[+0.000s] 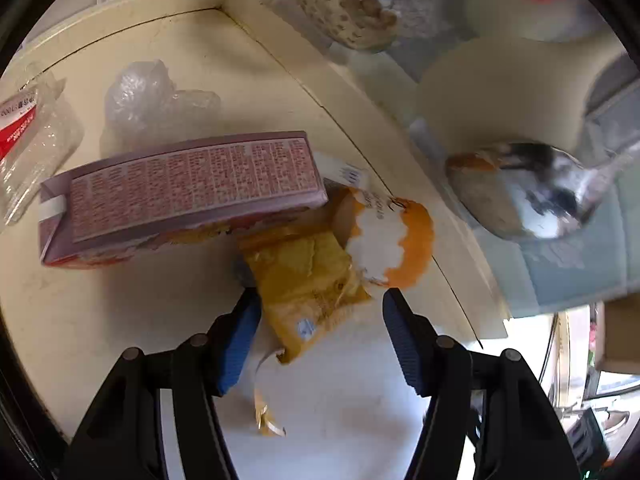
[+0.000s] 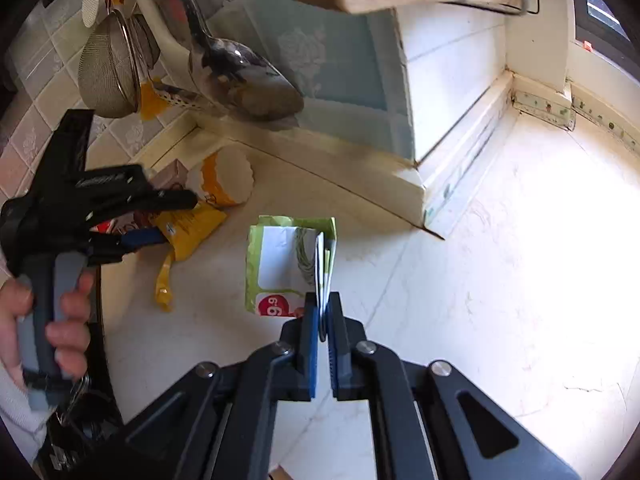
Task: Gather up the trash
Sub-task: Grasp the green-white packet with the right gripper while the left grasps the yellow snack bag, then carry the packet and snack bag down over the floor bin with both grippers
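Observation:
My left gripper [image 1: 320,300] is open, its fingers on either side of a crumpled yellow snack wrapper [image 1: 308,280] that lies on the cream counter. Behind the wrapper lie an orange-and-white paper cup [image 1: 384,240] on its side and a pink cardboard box [image 1: 180,196]. My right gripper [image 2: 323,308] is shut on a green-and-white wrapper [image 2: 284,264] with a red price sticker, held just above the counter. The left gripper [image 2: 132,220], wrapper [image 2: 188,232] and cup [image 2: 228,176] also show at the left of the right wrist view.
Crumpled clear plastic [image 1: 152,96] and a clear package with a red label [image 1: 28,136] lie at the back left. A metal ladle [image 2: 244,76], a strainer [image 2: 108,68] and other utensils hang over the corner. A window ledge [image 2: 460,168] runs at the right.

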`<state>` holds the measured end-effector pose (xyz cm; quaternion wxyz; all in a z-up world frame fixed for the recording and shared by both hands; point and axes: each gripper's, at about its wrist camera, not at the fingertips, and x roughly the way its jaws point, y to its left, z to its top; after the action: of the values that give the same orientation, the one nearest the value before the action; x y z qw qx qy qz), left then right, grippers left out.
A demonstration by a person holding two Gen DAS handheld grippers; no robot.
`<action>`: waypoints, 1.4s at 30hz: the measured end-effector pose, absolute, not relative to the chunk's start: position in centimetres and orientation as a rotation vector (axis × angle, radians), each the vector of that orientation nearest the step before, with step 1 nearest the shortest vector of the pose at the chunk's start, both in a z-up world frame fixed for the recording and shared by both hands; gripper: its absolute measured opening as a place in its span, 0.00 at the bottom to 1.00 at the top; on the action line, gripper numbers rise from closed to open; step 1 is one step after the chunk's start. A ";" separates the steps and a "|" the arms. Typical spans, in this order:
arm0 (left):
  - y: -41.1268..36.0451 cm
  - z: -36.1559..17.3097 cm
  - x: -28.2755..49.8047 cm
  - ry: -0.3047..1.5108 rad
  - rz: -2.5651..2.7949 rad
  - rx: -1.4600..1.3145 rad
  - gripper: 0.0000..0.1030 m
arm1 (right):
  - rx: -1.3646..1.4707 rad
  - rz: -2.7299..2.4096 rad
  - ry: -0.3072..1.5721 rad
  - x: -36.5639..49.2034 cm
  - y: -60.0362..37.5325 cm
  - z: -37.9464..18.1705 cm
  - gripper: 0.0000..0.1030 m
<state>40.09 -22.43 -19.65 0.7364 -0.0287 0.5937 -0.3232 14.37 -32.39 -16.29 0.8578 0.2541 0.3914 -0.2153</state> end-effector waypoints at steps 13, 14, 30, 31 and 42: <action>-22.6 -19.2 37.9 1.226 -0.645 -0.042 0.03 | 0.520 -0.406 0.845 13.6 -31.7 -16.5 0.04; -22.3 -18.8 37.4 1.220 -0.643 -0.044 0.03 | 0.519 -0.397 0.844 13.6 -31.7 -16.5 0.04; -13.9 -11.0 21.3 1.114 -0.669 0.010 0.03 | 0.429 -0.241 0.808 7.7 -27.6 -12.7 0.04; -13.2 -10.8 20.0 1.117 -0.683 0.018 0.03 | 0.428 -0.243 0.805 7.0 -27.0 -12.5 0.04; -7.1 -12.4 7.0 1.164 -0.874 0.165 0.03 | 0.408 -0.302 0.814 -3.3 -18.2 -12.6 0.04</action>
<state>7.04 -7.15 -12.44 0.7436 0.0751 0.5313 -0.3990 -3.30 -18.15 -12.65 0.8871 0.1963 0.3916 -0.1453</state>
